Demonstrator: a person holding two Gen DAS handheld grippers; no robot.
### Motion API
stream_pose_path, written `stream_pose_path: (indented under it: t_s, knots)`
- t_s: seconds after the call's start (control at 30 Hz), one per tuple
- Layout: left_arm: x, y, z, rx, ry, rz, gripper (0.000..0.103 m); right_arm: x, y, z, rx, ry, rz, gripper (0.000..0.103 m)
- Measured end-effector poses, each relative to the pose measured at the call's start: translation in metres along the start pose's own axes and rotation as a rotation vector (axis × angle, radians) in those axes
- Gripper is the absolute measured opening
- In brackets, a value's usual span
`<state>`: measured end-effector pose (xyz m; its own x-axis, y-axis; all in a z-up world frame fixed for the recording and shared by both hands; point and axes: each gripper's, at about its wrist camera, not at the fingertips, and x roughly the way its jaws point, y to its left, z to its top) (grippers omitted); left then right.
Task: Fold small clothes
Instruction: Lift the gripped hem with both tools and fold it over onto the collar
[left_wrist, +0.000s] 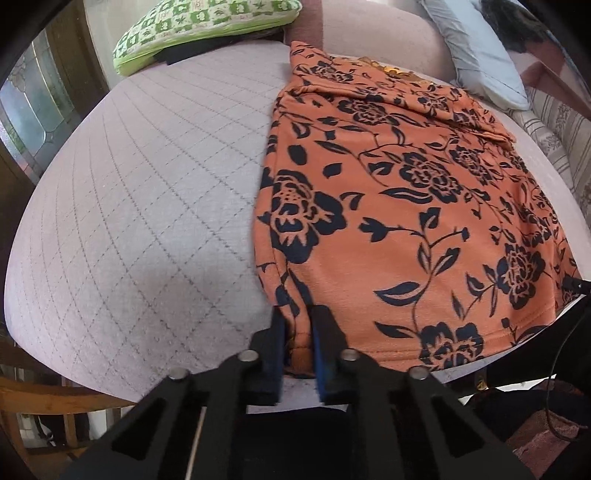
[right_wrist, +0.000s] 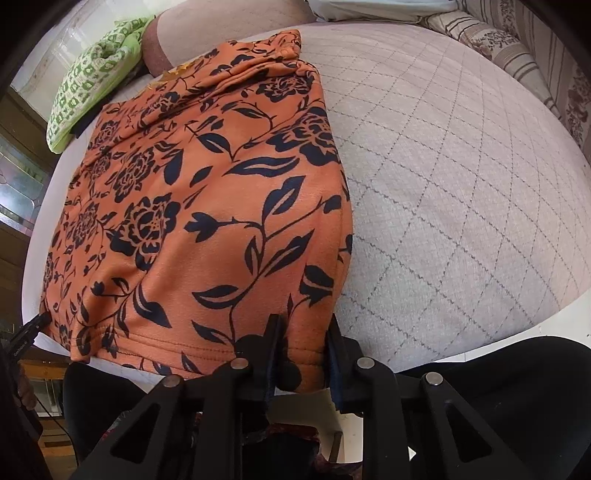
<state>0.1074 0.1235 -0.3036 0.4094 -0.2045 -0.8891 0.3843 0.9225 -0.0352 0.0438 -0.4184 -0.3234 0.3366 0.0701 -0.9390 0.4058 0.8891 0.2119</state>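
Note:
An orange garment with black flowers (left_wrist: 406, 192) lies flat on a quilted pale mattress (left_wrist: 140, 192); its sides are folded in and its hem is at the near edge. My left gripper (left_wrist: 298, 321) is shut on the near left corner of the hem. In the right wrist view the same garment (right_wrist: 207, 206) fills the left half, and my right gripper (right_wrist: 304, 332) is shut on the near right corner of its hem. The tip of the other gripper (right_wrist: 31, 328) shows at the far left.
A green patterned cushion (left_wrist: 199, 26) lies at the back left of the mattress. A grey pillow (left_wrist: 476, 48) and striped bedding (left_wrist: 554, 129) lie at the back right. A wooden chair (left_wrist: 55, 402) stands below the mattress's left edge.

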Motion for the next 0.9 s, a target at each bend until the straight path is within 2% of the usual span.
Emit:
stream_pose_path:
  t_s: [0.2,0.33,0.5,0.57,0.7,0.9]
  knots:
    - [-0.013,0.000,0.002,0.007,-0.028,-0.051,0.009,-0.008,-0.006,-0.003,0.027,-0.009,0.066,0.011]
    - [-0.034,0.004,0.007,-0.004,-0.068,-0.113,0.009,-0.020,-0.016,0.001,0.068,-0.005,0.170,0.009]
    - [-0.048,0.010,0.019,-0.049,-0.078,-0.197,0.009,-0.037,-0.042,0.014,0.215,0.017,0.454,0.009]
    - [-0.052,0.016,0.025,-0.078,-0.083,-0.229,0.009,-0.046,-0.051,0.019,0.265,0.001,0.532,0.009]
    - [-0.060,0.023,0.037,-0.107,-0.100,-0.247,0.009,-0.070,-0.062,0.032,0.308,-0.060,0.610,0.009]
    - [-0.066,0.025,0.042,-0.129,-0.114,-0.261,0.009,-0.095,-0.086,0.043,0.346,-0.138,0.621,0.008]
